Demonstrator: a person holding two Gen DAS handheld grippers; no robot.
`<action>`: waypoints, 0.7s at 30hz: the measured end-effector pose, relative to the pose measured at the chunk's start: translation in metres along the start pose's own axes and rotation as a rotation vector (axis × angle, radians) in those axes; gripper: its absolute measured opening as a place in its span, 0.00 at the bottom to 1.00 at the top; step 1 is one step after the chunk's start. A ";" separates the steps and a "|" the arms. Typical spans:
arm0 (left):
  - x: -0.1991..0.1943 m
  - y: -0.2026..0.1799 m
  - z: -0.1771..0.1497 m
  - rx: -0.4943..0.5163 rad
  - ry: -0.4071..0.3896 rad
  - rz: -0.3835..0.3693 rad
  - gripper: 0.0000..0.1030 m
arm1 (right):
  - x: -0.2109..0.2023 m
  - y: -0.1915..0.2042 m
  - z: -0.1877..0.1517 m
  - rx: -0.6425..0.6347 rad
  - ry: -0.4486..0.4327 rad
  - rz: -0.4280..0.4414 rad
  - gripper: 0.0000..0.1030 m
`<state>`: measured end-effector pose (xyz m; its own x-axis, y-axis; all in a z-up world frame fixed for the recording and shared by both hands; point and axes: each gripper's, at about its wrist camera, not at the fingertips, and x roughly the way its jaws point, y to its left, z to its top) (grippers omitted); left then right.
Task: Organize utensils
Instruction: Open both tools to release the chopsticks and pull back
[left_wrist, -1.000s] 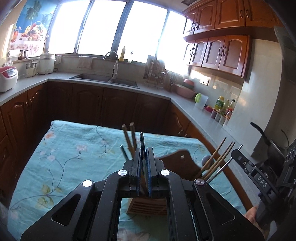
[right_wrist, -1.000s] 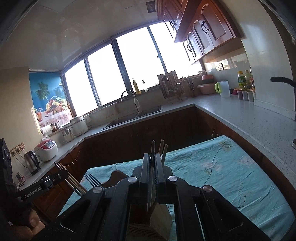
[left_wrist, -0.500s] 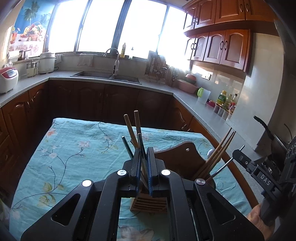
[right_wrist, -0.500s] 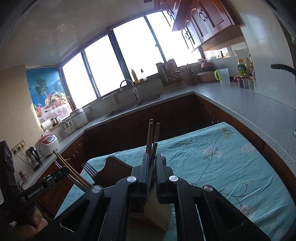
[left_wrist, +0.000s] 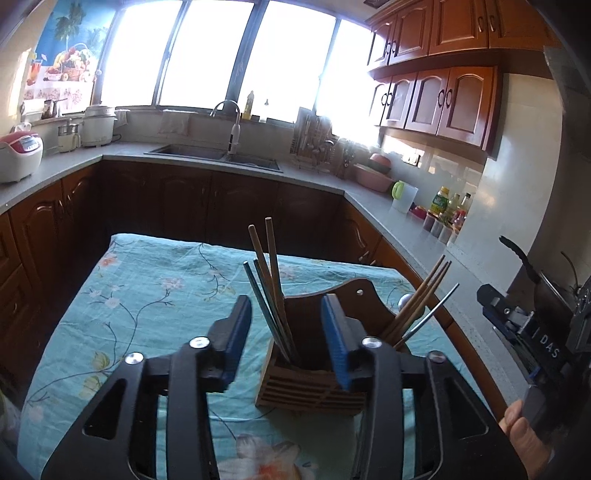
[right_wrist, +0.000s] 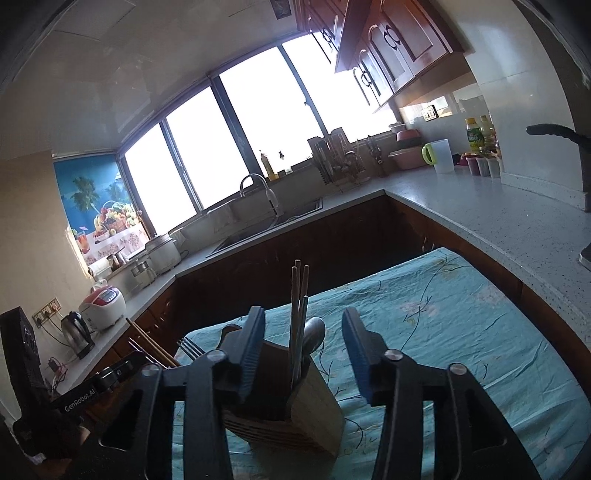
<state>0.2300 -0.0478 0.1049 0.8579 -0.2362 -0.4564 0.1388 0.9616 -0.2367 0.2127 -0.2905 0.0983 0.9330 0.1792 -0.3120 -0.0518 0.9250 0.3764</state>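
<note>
While both tools sit over the same caddy, left view first: left tool (left_wrist: 284, 328) has just been opening, jaws now apart, pads touching nothing; the chopsticks (left_wrist: 271, 280) stand between the pads' lines but free of them, bottoms down in the caddy (left_wrist: 310, 384). Long axis near upright, leaning slightly left-back. Caddy sits dead ahead and just below the fingertips, on the blue floral cloth (left_wrist: 147, 295) covering the bench. Second bundle of sticks and a metal handle (left_wrist: 424, 299) leans right out of the caddy's other side, toward the right tool (left_wrist: 517, 325) at frame edge. Cloth left and beyond the caddy is open; bench's right edge is near the caddy, counter (left_wrist: 406, 229) just past it. Right view: right tool (right_wrist: 303, 343) also just been opening, jaws spread, nothing pinched; chopsticks (right_wrist: 297, 302) and a spoon (right_wrist: 314, 336) stand upright between the pads in the caddy (right_wrist: 295, 406), not touched. Fork (right_wrist: 190, 349) and more sticks lean off left, near the left tool (right_wrist: 110, 376). Wide free cloth (right_wrist: 443, 314) to the right. My read: utensils are in, both tools released; either is equally near, clearest exit is straight back and up along the stick axis to avoid snagging the tops.
</note>
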 end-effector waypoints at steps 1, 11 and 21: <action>-0.004 0.000 -0.003 -0.002 -0.005 0.008 0.56 | -0.005 0.000 0.000 0.003 -0.008 0.001 0.60; -0.040 0.028 -0.056 -0.055 0.025 0.080 0.86 | -0.045 -0.010 -0.036 0.051 -0.009 0.031 0.92; -0.096 0.039 -0.112 -0.001 -0.004 0.142 0.94 | -0.091 0.005 -0.099 -0.038 0.022 0.019 0.96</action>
<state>0.0978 -0.0031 0.0437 0.8709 -0.0971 -0.4818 0.0153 0.9852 -0.1708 0.0922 -0.2692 0.0421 0.9236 0.2042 -0.3244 -0.0835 0.9331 0.3497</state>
